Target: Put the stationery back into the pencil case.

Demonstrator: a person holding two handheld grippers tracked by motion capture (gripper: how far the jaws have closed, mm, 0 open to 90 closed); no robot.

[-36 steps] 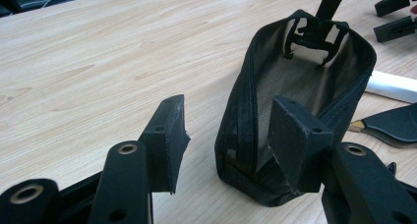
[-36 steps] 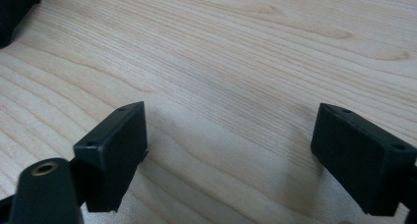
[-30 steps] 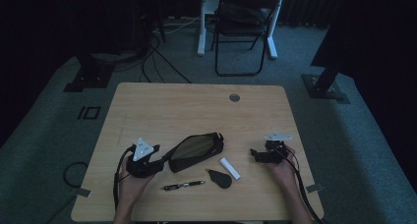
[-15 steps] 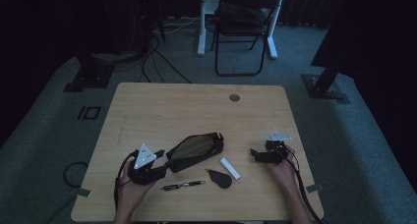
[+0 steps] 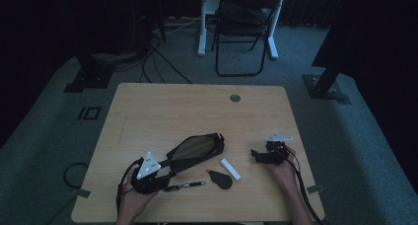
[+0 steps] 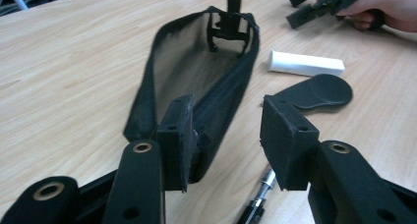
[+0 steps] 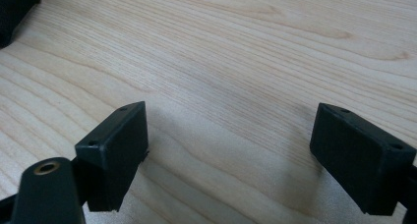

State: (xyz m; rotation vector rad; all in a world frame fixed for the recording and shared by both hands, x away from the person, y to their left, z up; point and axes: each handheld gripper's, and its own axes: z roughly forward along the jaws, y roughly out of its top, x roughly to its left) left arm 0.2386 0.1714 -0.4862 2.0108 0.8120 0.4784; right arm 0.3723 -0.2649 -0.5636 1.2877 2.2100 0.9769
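Moved: we see the left gripper (image 5: 170, 174) lower and nearer the table's front edge than a second ago, its grey plate now beside the pouch's near end; the right gripper (image 5: 255, 155) sits where it did.
Pouch: the black pouch (image 5: 194, 149) lies unzipped on the wooden table (image 5: 197, 106), slanting from front left to back right; its pale lining shows in the left gripper view, with a black clip at the far end (image 6: 230, 25).
Left gripper: we find its jaws spread; the left jaw touches the pouch's near end (image 6: 196, 121), the right jaw stands clear of it, above the pen.
Pen: a black pen (image 5: 185, 186) lies just in front of the pouch; its tip shows between the jaws (image 6: 258, 199).
Small things: a flat black teardrop piece (image 5: 221, 179) and a white stick (image 5: 230, 168) lie side by side, right of the pouch.
Right gripper: held low in the right hand (image 5: 281, 168), well apart from the pouch; its jaws are spread wide over bare wood (image 7: 231, 150).
Beyond: a folding chair (image 5: 245, 27) stands on the grey floor.
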